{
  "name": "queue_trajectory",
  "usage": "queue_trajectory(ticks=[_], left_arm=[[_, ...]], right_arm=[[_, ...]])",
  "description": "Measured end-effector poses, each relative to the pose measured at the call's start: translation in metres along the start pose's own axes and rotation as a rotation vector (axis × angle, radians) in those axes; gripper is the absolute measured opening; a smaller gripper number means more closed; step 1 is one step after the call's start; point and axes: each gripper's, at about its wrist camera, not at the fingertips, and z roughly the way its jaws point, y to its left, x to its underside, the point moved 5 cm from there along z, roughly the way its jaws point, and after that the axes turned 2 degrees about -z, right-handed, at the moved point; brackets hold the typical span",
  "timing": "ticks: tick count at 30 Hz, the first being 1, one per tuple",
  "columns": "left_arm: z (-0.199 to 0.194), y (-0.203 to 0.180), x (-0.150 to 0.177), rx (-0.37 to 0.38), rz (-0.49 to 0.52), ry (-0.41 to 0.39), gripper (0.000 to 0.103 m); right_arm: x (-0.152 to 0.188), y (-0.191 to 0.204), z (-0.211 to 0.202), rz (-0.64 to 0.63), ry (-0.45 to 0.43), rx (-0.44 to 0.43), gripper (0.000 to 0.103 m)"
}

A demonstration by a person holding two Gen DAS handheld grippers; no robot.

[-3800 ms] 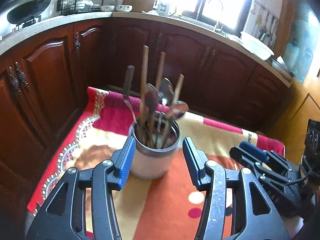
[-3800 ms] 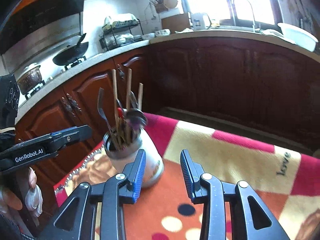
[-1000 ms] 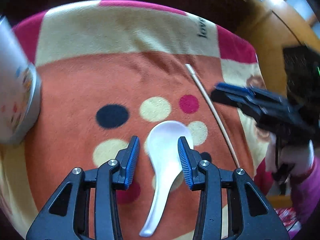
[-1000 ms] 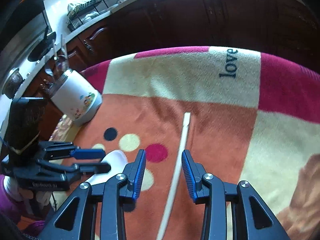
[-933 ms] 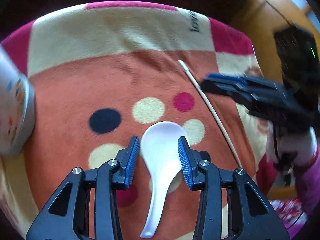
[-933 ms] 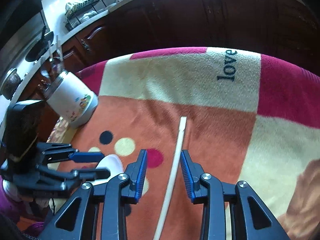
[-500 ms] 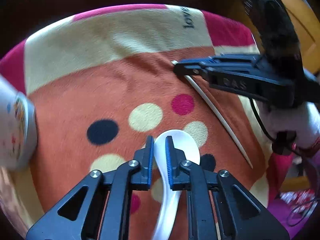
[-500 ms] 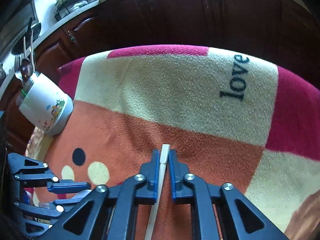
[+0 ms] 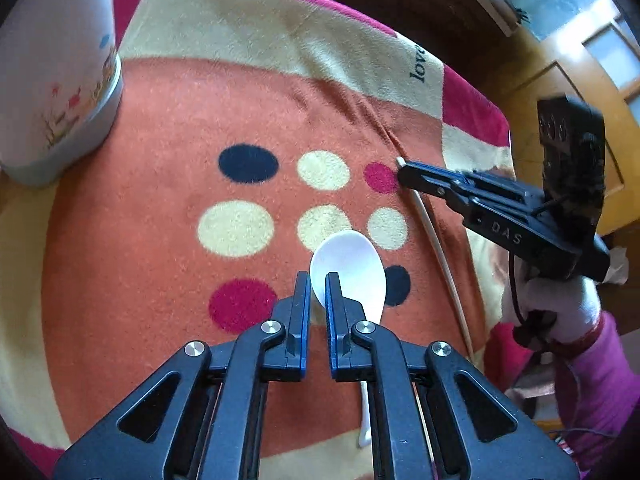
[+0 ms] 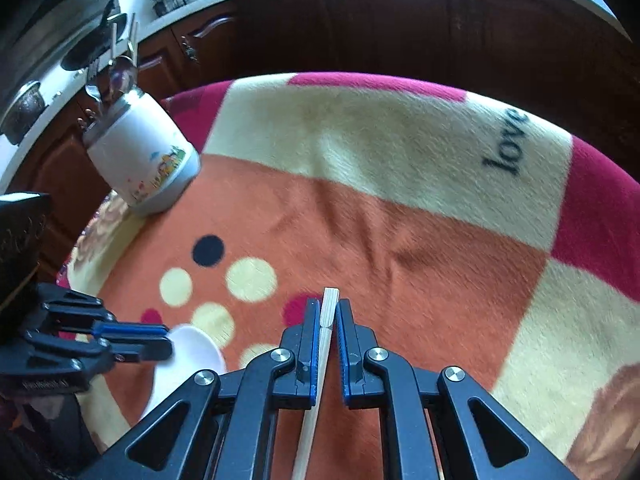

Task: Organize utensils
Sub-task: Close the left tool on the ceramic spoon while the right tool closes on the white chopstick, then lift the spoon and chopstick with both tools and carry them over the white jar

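My left gripper is shut on the rim of a white ceramic spoon, which lies over the spotted blanket. The spoon also shows in the right wrist view with the left gripper on it. My right gripper is shut on the top end of a pale wooden chopstick. In the left wrist view the chopstick slants down the blanket, with the right gripper at its far end. A white utensil holder with several utensils stands at the far left; it also shows in the left wrist view.
An orange, cream and magenta blanket with coloured dots covers the table. Dark wooden kitchen cabinets run behind it. A stove with a pan sits on the counter at the far left.
Both grippers have come down from above the holder to the blanket. The left closed on the white spoon, the right closed on the chopstick's end. Both views have pulled back a little since.
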Motion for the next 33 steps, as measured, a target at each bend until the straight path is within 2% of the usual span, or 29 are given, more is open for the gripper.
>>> queue_trajectory(ticks=[2,4,7,13,16,19,23,25,33], left_arm=[[0.001,0.003,0.0,0.028,-0.021,0.012,0.027],[0.0,0.001,-0.003,0.055,-0.015,0.014,0.032],[0.005,-0.008,-0.007,0.044,0.039,0.027,0.032],[0.016,-0.021,-0.018,0.041,0.129,0.059,0.032],[0.021,-0.032,-0.018,-0.008,0.223,0.069,0.03],[0.025,-0.036,-0.015,-0.078,0.291,0.055,0.014],[0.022,-0.031,-0.015,-0.054,0.244,0.032,0.009],[0.014,-0.029,-0.012,-0.035,0.221,0.01,0.005],[-0.032,-0.02,-0.01,-0.005,0.136,-0.131,0.002]], right_arm=[[0.004,-0.005,-0.002,0.038,0.006,-0.026,0.007],[0.008,-0.012,-0.006,0.086,-0.003,-0.074,0.007],[0.012,-0.015,-0.008,0.117,-0.014,-0.132,0.007],[0.011,-0.018,-0.008,0.117,-0.012,-0.131,0.007],[0.004,-0.014,-0.002,0.081,0.017,-0.09,0.008],[0.0,-0.011,0.0,0.055,0.038,-0.058,0.008],[-0.002,-0.003,0.003,0.013,0.042,0.0,0.009],[0.0,-0.002,0.0,0.01,0.027,-0.001,0.009],[-0.001,0.013,-0.052,0.012,-0.137,-0.039,0.008]])
